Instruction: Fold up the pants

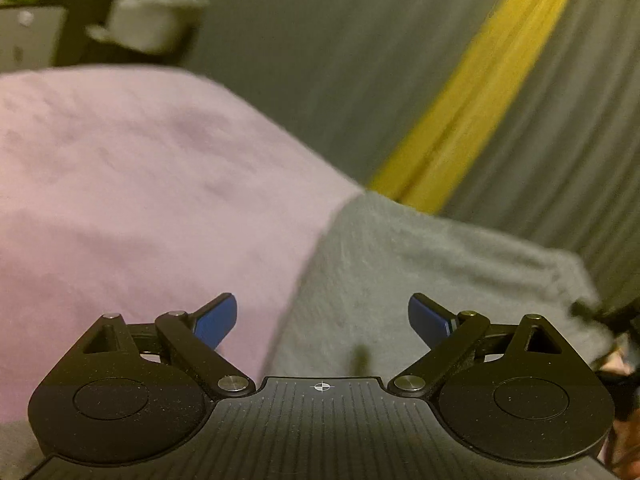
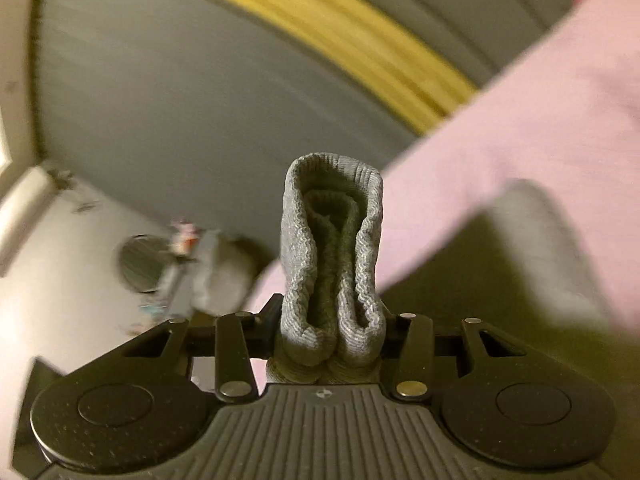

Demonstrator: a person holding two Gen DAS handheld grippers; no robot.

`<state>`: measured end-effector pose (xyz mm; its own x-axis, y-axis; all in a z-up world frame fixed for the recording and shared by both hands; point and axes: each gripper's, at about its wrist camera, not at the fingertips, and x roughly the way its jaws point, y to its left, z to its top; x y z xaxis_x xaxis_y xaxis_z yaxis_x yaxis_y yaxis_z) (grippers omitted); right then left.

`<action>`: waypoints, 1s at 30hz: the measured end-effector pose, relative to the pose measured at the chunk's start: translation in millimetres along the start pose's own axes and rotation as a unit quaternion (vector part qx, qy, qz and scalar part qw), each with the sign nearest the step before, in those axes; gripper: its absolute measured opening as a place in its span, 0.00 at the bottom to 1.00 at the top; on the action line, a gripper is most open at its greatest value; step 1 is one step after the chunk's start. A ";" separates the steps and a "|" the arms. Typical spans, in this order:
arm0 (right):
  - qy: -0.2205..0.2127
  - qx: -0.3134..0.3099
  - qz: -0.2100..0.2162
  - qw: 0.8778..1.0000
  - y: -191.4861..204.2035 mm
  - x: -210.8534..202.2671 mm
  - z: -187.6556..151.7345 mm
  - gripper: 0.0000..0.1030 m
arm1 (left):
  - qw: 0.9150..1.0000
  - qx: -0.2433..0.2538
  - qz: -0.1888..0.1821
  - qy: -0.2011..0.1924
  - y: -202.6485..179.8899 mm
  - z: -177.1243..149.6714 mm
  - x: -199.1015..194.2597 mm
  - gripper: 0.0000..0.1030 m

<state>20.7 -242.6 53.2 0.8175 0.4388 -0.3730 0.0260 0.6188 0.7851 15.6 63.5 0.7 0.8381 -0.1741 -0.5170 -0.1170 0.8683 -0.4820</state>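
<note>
Grey knit pants (image 1: pixel 420 280) lie on a pink bed cover (image 1: pixel 140 200) in the left wrist view. My left gripper (image 1: pixel 322 320) is open and empty, its blue fingertips (image 1: pixel 216 320) spread just above the pants' left edge. In the right wrist view my right gripper (image 2: pixel 330 320) is shut on a bunched ribbed end of the grey pants (image 2: pixel 332 248), which stands up between the fingers. More of the pants (image 2: pixel 520 260) hangs blurred over the pink cover (image 2: pixel 540 120) at right. The right fingertips are hidden by the cloth.
Grey curtains with a yellow stripe (image 1: pixel 480 80) hang behind the bed. A dark shelf with a white object (image 1: pixel 148 24) stands at the far left. In the right wrist view a round fan-like object (image 2: pixel 144 264) and clutter sit on a pale floor.
</note>
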 end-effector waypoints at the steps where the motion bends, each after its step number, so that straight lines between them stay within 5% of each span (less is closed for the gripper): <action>1: 0.002 -0.006 -0.037 0.999 -13.7 0.6 -4.7 0.43 | 1.000 0.008 -0.002 0.019 -3.2 -1.5 5.1 0.94; 5: 0.073 0.047 -0.144 0.986 -72.0 23.4 -23.2 0.52 | 0.997 0.035 0.012 0.068 -14.0 -7.4 19.9 0.94; 6: 0.067 0.064 -0.129 0.987 -78.2 22.9 -23.8 0.55 | 0.997 0.035 0.014 0.074 -14.3 -8.0 22.3 0.94; 8: 0.074 0.078 -0.105 0.989 -77.9 27.6 -17.7 0.79 | 0.996 0.033 0.020 0.085 -14.4 -8.9 26.9 0.94; 9: 0.081 0.079 -0.096 0.989 -76.0 33.8 -13.9 0.80 | 0.995 0.033 0.024 0.088 -14.4 -9.7 28.6 0.94; 11: 0.086 0.059 -0.111 0.988 -67.1 45.8 -13.6 0.74 | 0.994 0.039 0.037 0.096 -16.3 -10.9 35.3 0.94; 13: 0.087 0.023 -0.129 0.988 -53.1 57.6 -15.1 0.45 | 0.993 0.047 0.046 0.098 -17.9 -12.6 35.7 0.94; 23: 0.017 0.027 0.011 0.999 -24.3 1.3 6.0 0.42 | 0.994 0.048 0.053 0.084 -19.4 -12.9 29.4 0.94; 25: 0.013 0.011 -0.036 0.999 -35.0 3.6 5.3 0.43 | 0.993 0.052 0.054 0.089 -20.4 -13.2 29.9 0.94; 28: 0.069 0.012 -0.150 0.986 -61.1 37.3 -8.7 0.43 | 0.992 0.060 0.061 0.093 -22.3 -13.6 31.6 0.94; 30: 0.071 0.023 -0.156 0.985 -68.8 43.4 -14.1 0.44 | 0.992 0.062 0.065 0.093 -23.2 -13.4 32.0 0.94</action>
<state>46.2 -257.0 -23.9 0.6768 0.3207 -0.6626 0.2915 0.7098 0.6412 38.0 31.6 -14.1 0.7067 -0.1295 -0.6956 -0.1417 0.9373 -0.3184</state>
